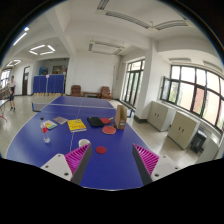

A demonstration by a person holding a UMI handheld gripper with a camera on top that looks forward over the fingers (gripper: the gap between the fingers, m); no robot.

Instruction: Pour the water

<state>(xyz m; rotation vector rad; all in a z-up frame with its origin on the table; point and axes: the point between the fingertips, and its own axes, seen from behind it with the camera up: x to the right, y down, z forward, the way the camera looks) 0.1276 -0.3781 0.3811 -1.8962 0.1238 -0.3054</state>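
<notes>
My gripper is open and empty, held above the near end of a blue table-tennis table. Its pink pads stand wide apart with only the blue tabletop between them. Beyond the fingers, a small white cup stands on the table next to a red disc. Farther off is a tall brownish bottle-like container with a red lid-like disc in front of it. No water is visible.
On the table's far part lie a yellow box, a dark flat object, a white item and a small red-topped object. Cabinets and windows line the right wall. Another blue table stands behind.
</notes>
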